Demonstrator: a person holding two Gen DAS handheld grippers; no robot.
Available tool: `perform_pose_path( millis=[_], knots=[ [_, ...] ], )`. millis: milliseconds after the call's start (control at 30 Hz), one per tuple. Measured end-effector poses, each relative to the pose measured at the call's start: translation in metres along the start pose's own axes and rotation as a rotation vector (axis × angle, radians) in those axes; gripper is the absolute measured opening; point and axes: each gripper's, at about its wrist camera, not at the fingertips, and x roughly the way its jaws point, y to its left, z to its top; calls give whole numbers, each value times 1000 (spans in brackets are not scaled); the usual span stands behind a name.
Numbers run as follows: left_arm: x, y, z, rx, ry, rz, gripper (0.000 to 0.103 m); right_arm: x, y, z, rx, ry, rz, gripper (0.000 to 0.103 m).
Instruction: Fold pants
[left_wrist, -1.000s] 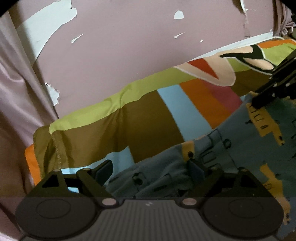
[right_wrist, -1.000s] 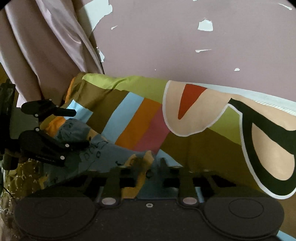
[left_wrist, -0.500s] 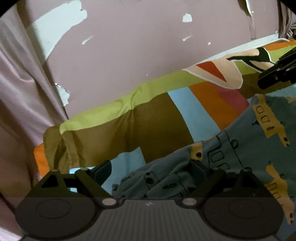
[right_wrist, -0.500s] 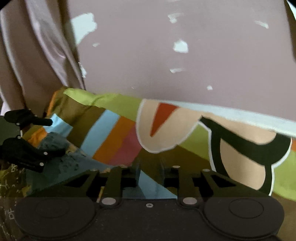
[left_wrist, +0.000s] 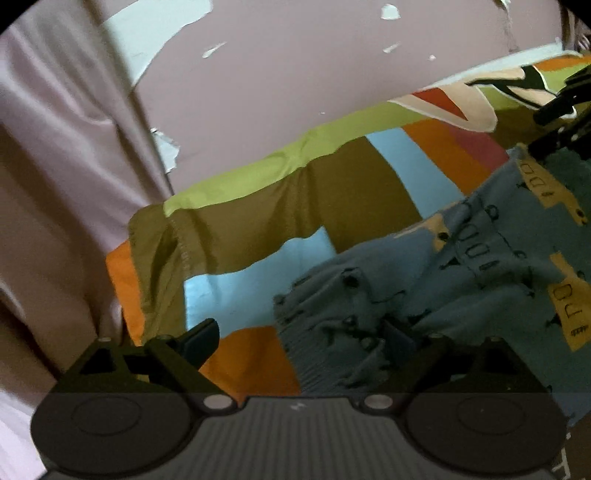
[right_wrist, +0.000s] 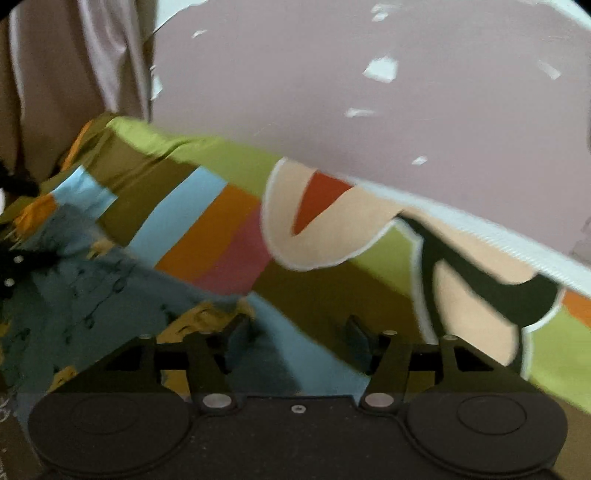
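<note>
The blue-grey printed pants (left_wrist: 461, 280) are spread on the bed, over a colour-block bedsheet (left_wrist: 351, 192) that runs up to a peeling pink wall (left_wrist: 295, 92). A release at the end of one fold is judged to be the step in hand. In the right wrist view the right gripper (right_wrist: 297, 336) is seen with its jaws parted, having just been opening, and nothing is pinched between them: the near edge of the pants lies under and just beside its left finger, let go. In the left wrist view the left gripper (left_wrist: 299, 336) is seen with jaws wide apart; its right finger rests in the bunched ribbed waistband, but no cloth is clamped (the frame is blurred here, so a light contact cannot be ruled out). The waistband end is still rumpled, so the fold is judged unfinished. The next move calls for fresh pinches on the edge of the pants, with both layers taken together, and for the bunching to be smoothed before a further fold is laid over.
</note>
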Motion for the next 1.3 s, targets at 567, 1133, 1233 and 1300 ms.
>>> perform_pose_path(
  millis=[567,1133,1233,1300],
  knots=[
    [-17,35,-7,-82,44,78,96,-122,-44,-84,4,1,-50,86],
    [-73,-178,83,-59,-228,-445,100,-222,-50,-254,735,-220,-162,102],
    [-69,-224,89,-47,-228,-509,100,-229,-49,-272,764,-225,-178,102],
    [-68,-255,92,-20,-221,-534,100,-230,-53,-282,794,-224,-175,102]
  ],
)
